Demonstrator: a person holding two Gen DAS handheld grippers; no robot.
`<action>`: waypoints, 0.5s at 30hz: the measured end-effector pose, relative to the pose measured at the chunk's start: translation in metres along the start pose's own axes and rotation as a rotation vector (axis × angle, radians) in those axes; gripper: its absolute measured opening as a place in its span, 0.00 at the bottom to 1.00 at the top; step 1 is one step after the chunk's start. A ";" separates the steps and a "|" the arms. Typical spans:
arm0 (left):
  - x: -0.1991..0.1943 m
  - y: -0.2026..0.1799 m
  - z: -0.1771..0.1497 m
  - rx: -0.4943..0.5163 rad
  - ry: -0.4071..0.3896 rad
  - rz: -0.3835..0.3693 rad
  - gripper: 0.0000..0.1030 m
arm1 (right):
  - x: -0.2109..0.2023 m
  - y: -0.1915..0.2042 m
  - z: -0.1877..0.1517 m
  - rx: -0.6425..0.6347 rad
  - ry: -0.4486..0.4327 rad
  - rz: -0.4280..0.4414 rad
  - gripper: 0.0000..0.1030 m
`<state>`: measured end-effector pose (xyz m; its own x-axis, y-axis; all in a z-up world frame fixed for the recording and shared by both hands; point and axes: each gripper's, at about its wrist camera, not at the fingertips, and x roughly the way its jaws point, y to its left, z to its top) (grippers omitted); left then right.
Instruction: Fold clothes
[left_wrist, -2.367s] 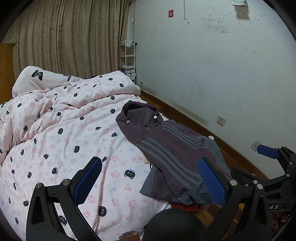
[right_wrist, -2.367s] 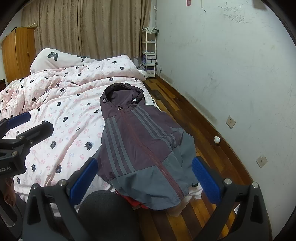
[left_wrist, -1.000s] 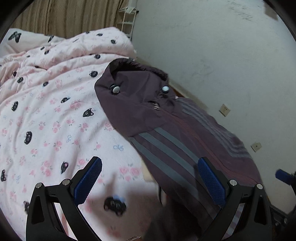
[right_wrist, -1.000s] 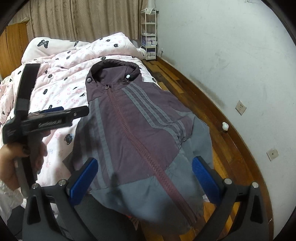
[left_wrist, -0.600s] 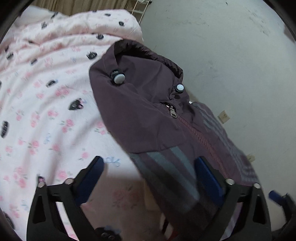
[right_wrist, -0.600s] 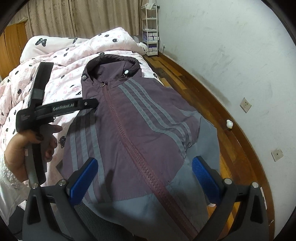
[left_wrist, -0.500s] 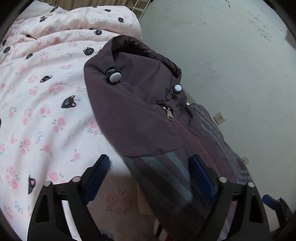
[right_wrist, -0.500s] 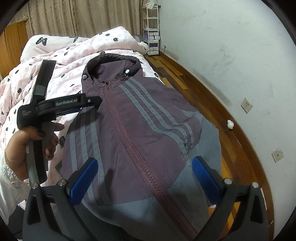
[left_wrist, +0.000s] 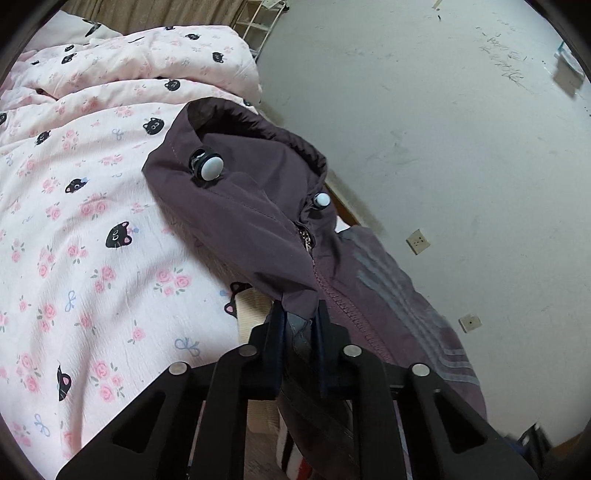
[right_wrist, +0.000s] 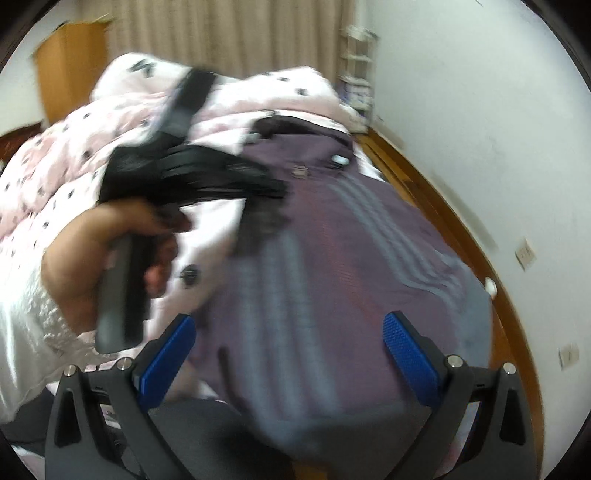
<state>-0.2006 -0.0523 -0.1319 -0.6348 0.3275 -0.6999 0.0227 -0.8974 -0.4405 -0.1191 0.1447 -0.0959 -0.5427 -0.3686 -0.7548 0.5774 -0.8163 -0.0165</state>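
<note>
- Pink floral cat-print quilt on the bed: bare across its left side.
- Left tool: jaws closing, clamped on the purple striped hooded jacket at its shoulder edge.
- Jacket overhangs the bed's right edge.
- Right tool: jaws apart above the hem.

From the left wrist, the jacket hood is seen close up, looking down over the bed toward the wall. From the right wrist, the scene is viewed from farther back, blurred. Jacket, bed and wall are shared by both views.
</note>
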 end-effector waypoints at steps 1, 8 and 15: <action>-0.002 0.000 0.000 -0.001 -0.002 -0.007 0.09 | 0.005 0.013 0.000 -0.038 0.007 -0.021 0.99; -0.020 -0.013 0.004 0.017 -0.021 -0.041 0.07 | 0.047 0.032 -0.001 -0.081 0.100 -0.114 0.42; -0.052 -0.012 0.005 0.004 -0.062 -0.053 0.07 | 0.027 0.027 0.012 -0.024 0.066 -0.026 0.17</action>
<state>-0.1718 -0.0597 -0.0878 -0.6815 0.3558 -0.6395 -0.0155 -0.8807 -0.4735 -0.1253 0.1077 -0.1086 -0.5166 -0.3171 -0.7953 0.5789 -0.8138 -0.0516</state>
